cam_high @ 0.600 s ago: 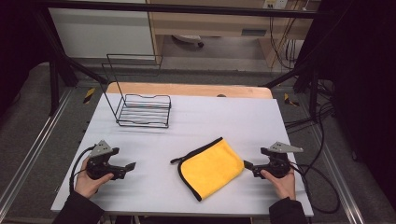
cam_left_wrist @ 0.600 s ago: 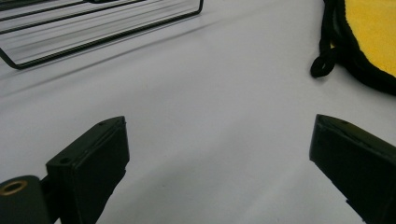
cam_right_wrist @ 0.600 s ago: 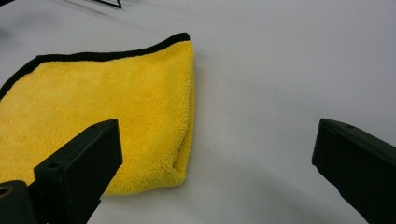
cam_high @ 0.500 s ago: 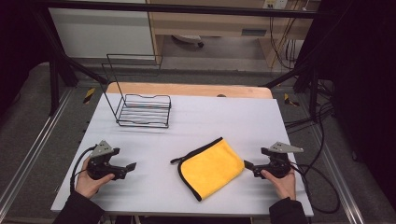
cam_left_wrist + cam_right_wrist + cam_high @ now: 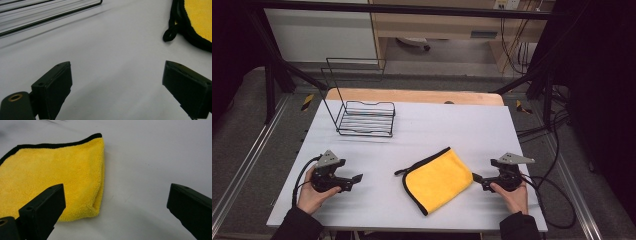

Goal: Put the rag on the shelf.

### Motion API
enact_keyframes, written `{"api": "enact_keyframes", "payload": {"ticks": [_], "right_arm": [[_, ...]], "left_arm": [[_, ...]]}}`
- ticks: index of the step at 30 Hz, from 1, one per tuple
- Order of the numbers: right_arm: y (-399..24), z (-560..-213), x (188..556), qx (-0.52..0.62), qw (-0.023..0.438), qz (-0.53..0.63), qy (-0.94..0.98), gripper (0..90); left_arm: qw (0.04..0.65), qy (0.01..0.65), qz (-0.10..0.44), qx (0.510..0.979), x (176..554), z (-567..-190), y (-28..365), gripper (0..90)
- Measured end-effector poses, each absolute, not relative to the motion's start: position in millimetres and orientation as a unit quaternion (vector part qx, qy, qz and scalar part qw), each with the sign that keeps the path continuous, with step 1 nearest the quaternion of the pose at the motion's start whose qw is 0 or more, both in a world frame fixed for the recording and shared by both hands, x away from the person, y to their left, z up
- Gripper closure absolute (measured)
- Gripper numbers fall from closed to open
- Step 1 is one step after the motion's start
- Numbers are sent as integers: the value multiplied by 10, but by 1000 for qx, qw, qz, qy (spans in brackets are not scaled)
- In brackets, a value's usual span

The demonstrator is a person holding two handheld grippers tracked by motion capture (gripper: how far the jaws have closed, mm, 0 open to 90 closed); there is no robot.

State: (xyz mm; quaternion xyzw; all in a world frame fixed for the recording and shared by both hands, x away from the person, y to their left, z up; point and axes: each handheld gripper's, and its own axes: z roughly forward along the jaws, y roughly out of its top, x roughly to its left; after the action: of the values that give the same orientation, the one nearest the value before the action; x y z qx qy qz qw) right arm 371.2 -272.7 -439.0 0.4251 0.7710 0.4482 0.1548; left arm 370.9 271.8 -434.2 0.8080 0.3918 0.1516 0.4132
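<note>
Where it lies: while both grippers sit low on the table, the yellow cloth [image 5: 438, 179] rests flat between them, nearer the front edge and right of the middle.
Cloth material: thick, fluffy microfibre pile, folded double, roughly a skewed rectangle with soft rounded corners.
Cloth trim: a black stitched border runs along its edges; a small black hanging loop [image 5: 170, 34] sticks out from the corner that faces the left side.
Fold: in the right gripper view the doubled edge looks plump and rolled at the near corner.
Right gripper [image 5: 478, 178]: jaws spread wide, nothing between them but bare table; the tips sit just beside the cloth's right corner, whether touching I cannot tell.
Left gripper [image 5: 357, 178]: jaws also wide apart over bare surface, well apart from the cloth, near the front left corner.
Table [image 5: 452, 120]: smooth, matt white-grey top, rectangular.
Wire rack [image 5: 364, 118]: thin black metal rods, flat barred base with a tall open back frame, standing toward the far left corner.
</note>
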Motion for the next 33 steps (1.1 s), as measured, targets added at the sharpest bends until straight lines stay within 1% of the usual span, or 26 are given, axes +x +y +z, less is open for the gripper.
{"api": "enact_keyframes", "payload": {"ticks": [11, 17, 18, 19, 20, 25, 33], "right_arm": [[-2708, -4393, 3703, 423, 155, 443, 775, 24], [-2698, -4399, 3704, 424, 154, 441, 776, 25], [-2698, -4401, 3705, 424, 154, 440, 777, 24], [-2696, -4403, 3707, 423, 155, 439, 777, 25], [-2695, -4405, 3708, 423, 155, 438, 778, 25], [-2692, -4410, 3710, 422, 155, 436, 780, 25], [-2693, -4409, 3709, 423, 156, 433, 781, 25]], "left_arm": [[416, 380, 140, 814, 3724, -4246, 2482, 97], [409, 359, 137, 828, 3744, -4197, 2236, 111], [406, 350, 134, 833, 3758, -4185, 2137, 116], [406, 350, 134, 833, 3758, -4185, 2137, 119], [406, 345, 133, 836, 3773, -4178, 2040, 127], [401, 339, 124, 842, 3813, -4170, 1862, 151], [395, 329, 106, 851, 3949, -4156, 1523, 245]]}}
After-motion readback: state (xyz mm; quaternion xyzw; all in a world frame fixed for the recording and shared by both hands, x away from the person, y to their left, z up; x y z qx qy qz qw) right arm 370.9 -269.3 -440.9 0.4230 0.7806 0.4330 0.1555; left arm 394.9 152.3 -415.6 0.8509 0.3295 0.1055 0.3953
